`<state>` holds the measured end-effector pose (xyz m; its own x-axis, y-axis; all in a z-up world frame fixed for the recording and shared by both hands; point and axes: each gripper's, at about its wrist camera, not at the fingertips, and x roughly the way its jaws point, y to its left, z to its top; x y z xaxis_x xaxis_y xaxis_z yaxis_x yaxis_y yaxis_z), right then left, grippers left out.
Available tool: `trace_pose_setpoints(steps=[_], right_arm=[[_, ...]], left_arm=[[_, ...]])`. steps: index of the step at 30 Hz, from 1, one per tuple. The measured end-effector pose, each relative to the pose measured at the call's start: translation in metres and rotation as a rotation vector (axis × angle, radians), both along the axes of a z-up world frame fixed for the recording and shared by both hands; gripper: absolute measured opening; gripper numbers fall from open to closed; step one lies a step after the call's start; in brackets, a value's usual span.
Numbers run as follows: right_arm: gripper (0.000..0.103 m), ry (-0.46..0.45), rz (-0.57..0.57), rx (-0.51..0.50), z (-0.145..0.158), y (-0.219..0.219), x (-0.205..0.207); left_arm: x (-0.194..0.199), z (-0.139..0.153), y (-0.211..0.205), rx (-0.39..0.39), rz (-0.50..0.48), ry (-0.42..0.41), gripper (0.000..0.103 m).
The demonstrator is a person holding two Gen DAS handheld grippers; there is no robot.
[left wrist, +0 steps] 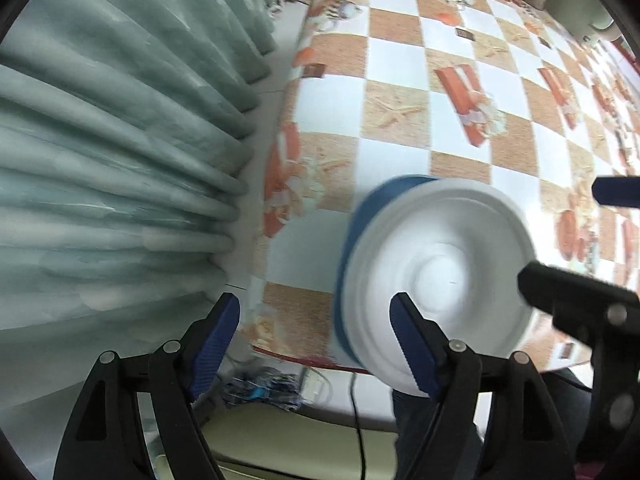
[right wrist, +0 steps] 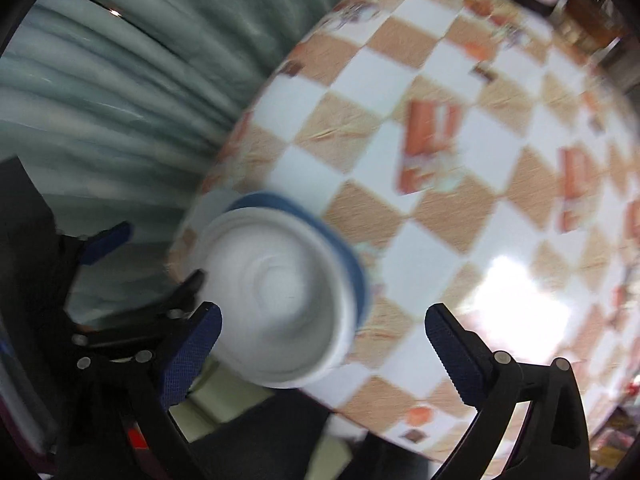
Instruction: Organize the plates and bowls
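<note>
While both jaws gape, the white bowl [left wrist: 436, 276] lies outside them.

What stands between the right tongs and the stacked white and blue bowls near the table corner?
Nothing visible. The right tongs are open, and the bowls sit just ahead on the checkered table, toward the tongs' left finger.

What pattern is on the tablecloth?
The tablecloth has tan-and-white checks with orange pictures, clearest in the left wrist view.

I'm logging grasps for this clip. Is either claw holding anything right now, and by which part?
Nothing is held. The left claw and right claw are both open, and the stacked white and blue bowls sit between neither pair of fingers.
</note>
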<state>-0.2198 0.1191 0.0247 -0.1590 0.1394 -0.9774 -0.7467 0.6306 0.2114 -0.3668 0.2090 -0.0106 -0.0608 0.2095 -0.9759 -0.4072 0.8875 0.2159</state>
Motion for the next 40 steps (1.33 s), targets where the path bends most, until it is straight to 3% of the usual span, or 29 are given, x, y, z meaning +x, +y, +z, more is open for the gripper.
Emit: trace_pose_setpoints(steps=[6, 18, 34, 40], right_arm=[[0.103, -0.038, -0.043, -0.03, 0.008, -0.012, 0.009], [0.103, -0.028, -0.07, -0.031, 0.006, -0.016, 0.011], [0.103, 0.002, -0.055, -0.016, 0.004, -0.016, 0.015], [0.103, 0.03, -0.096, 0.007, 0.002, -0.026, 0.027]], left_arm=[[0.007, -0.001, -0.016, -0.052, -0.021, 0.009, 0.081], [0.023, 0.013, -0.034, -0.041, -0.087, 0.015, 0.081], [0.027, 0.011, -0.028, -0.034, -0.042, 0.041, 0.081], [0.03, 0.021, -0.024, -0.032, -0.017, -0.028, 0.081]])
